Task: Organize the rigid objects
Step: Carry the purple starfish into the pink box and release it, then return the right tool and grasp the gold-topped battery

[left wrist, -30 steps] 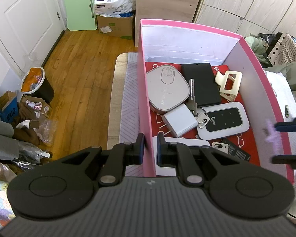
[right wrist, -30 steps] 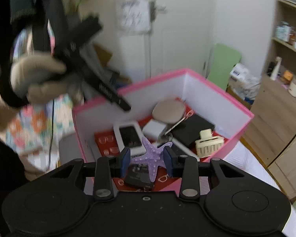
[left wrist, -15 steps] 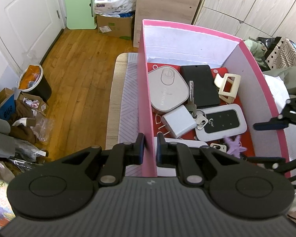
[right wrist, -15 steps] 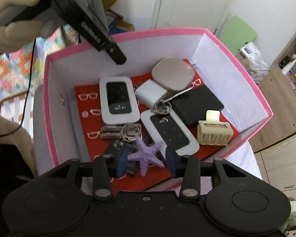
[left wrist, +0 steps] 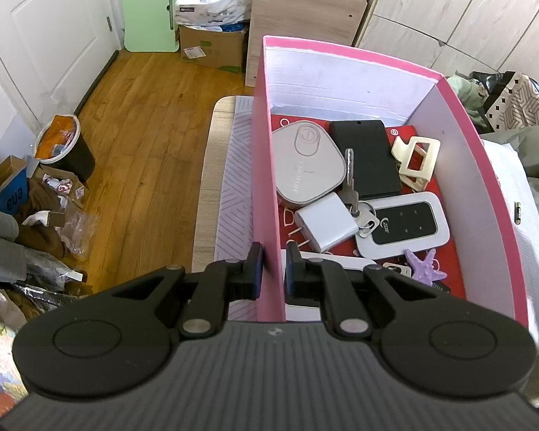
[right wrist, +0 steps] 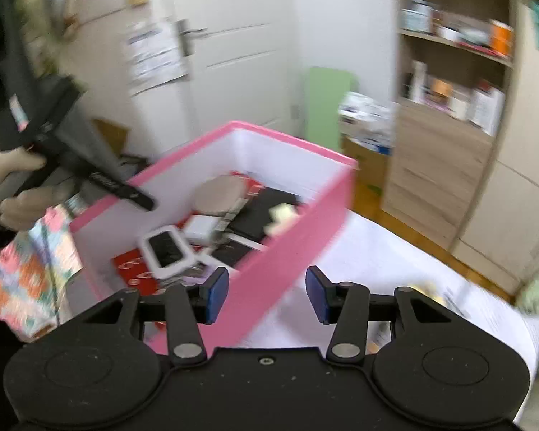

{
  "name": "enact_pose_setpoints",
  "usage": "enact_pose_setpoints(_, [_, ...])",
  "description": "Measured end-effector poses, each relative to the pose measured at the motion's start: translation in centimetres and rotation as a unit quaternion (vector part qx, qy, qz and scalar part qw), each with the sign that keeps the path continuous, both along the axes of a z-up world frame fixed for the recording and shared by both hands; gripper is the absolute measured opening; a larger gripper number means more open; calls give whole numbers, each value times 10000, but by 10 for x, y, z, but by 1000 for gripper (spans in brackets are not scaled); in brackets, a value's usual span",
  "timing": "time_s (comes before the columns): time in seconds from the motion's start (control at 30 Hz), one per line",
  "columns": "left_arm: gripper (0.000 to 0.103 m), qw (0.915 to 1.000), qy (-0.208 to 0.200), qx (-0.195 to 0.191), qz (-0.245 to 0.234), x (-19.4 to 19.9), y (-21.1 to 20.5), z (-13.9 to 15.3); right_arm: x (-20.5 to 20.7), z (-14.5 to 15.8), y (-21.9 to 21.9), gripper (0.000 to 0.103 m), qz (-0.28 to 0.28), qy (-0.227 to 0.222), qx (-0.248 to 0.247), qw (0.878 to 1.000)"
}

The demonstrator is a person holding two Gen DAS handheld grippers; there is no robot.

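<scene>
Left wrist view: we see our left gripper (left wrist: 272, 269) clamped on the near side wall of the tall pink cardboard box with white inner walls (left wrist: 345, 57), one blue pad outside, the other inside. On the box's red floor lie a purple plastic starfish (left wrist: 426, 271) near the front right corner, a white pocket router with a black face (left wrist: 402, 225) just behind it, a white square charger (left wrist: 325, 226), a bunch of metal keys (left wrist: 350, 187), a grey rounded-square case (left wrist: 306, 161), a flat black rectangular case (left wrist: 365, 158) and a cream plastic hair claw (left wrist: 415, 161). In the blurred right wrist view our right gripper (right wrist: 267, 296) is opening, its blue pads (right wrist: 217, 294) wide apart and holding nothing, straddling the box's pink edge from above
</scene>
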State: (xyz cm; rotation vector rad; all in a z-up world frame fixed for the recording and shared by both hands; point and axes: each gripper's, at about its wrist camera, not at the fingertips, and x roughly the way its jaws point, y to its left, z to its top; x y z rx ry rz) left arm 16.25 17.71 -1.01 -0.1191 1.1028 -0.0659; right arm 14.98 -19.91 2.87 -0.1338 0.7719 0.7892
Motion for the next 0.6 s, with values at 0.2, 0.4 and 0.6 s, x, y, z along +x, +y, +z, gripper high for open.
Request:
enact_pose_setpoints(0.2, [10, 10000, 25, -39, 46, 0, 1, 0, -11, -24, -50, 53, -1023, 9, 118, 9947])
enact_pose_setpoints(0.4, [10, 10000, 49, -4, 38, 0, 0, 0, -14, -67, -61, 53, -1406, 177, 18, 9899])
enact_pose_setpoints(0.6, [10, 9999, 64, 69, -60, 0, -2, 0, -6, -97, -45, 53, -1430, 65, -279, 9893])
